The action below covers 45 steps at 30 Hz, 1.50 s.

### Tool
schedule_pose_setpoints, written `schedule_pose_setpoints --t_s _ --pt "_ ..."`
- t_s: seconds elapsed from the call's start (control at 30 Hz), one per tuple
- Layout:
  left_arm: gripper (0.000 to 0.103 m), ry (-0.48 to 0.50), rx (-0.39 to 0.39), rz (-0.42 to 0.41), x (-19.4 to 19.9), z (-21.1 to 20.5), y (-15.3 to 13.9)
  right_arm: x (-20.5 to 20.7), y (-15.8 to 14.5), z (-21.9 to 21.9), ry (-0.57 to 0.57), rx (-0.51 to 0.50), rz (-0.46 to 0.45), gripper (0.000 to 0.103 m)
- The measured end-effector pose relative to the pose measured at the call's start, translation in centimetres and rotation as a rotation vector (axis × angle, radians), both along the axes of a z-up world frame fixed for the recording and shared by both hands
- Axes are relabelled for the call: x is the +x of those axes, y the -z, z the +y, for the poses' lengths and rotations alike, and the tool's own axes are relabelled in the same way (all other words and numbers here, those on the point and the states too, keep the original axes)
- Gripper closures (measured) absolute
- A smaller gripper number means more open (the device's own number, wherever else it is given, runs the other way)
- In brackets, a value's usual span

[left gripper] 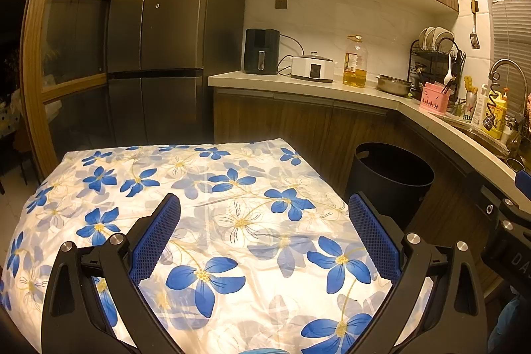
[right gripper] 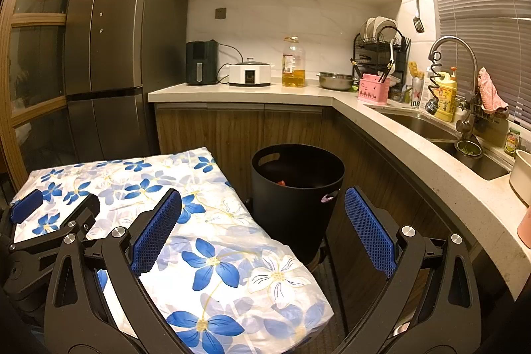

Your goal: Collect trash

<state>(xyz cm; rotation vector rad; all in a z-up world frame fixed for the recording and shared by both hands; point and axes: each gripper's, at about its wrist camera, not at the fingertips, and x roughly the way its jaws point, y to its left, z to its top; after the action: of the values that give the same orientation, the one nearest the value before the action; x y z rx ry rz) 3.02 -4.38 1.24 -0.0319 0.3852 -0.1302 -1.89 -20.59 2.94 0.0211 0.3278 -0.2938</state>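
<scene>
— Where's the bin?
— The black round trash bin [right gripper: 296, 188] stands upright on the floor, just beside the table's right edge, near its far corner.
— Anything inside?
— Something red [right gripper: 281, 183], barely visible.

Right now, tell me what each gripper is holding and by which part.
Nothing is held. The left gripper and the right gripper are both open, with only the floral tablecloth and black bin beyond them.

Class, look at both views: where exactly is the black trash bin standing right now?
The black trash bin stands on the floor right of the flower-cloth table, against the wooden counter cabinets; in the left wrist view it sits at right.
</scene>
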Motion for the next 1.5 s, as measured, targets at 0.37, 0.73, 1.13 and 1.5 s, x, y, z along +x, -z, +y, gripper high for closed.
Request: schedule_pose_setpoints --t_s 0.37,0.73,1.13,1.5 --pt "0.006 -0.001 0.001 -0.001 -0.03 0.0 0.06 0.01 0.02 -0.01 0.0 0.001 0.0 0.005" --pt "0.006 -0.003 0.002 -0.003 -0.04 -0.01 0.02 0.16 0.1 0.07 -0.001 0.002 0.0 0.005" --pt "0.006 0.004 0.001 -0.002 -0.01 -0.24 -0.29 0.25 0.21 0.15 -0.001 0.003 0.0 0.005" --pt "0.024 -0.01 0.042 0.007 -0.08 -0.77 -0.09 0.41 0.41 0.3 -0.007 0.01 0.0 0.005"
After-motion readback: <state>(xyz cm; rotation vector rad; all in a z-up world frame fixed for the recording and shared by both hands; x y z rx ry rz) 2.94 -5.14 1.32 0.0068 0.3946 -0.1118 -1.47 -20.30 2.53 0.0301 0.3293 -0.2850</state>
